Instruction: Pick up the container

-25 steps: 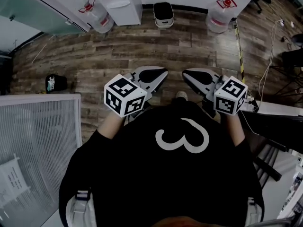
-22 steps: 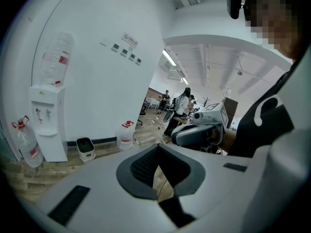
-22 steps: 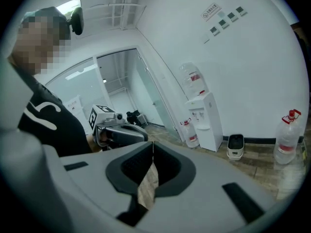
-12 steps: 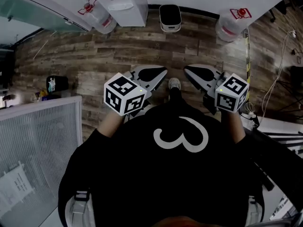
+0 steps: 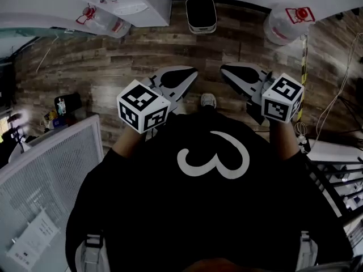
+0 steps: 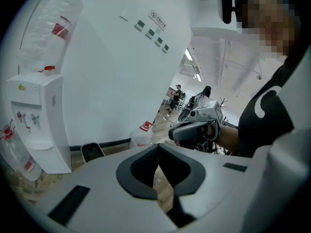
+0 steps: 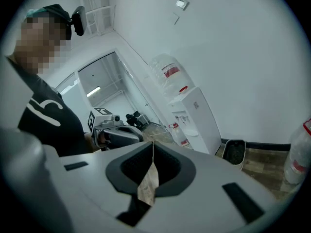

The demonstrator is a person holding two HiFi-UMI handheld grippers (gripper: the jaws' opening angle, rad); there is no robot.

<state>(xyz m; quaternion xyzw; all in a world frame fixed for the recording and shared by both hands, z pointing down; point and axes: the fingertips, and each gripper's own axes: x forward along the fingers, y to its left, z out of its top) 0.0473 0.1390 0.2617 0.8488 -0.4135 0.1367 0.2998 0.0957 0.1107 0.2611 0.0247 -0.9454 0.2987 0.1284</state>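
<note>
Now the person in the black shirt [image 5: 210,208] holds both tongs out in front of the chest, side by side. They point toward the top of the frame and tip a little down. The left tongs [image 5: 190,73] sit left of the middle. The right tongs [image 5: 228,71] sit right of the middle. Both pairs are pressed together, with nothing between them. The container [image 5: 201,13] stands on the wood floor [image 5: 142,55] at the top middle, against the wall. It is between the water cooler [image 5: 127,1] and the big water bottle [image 5: 289,21], well apart from both tongs.
</note>
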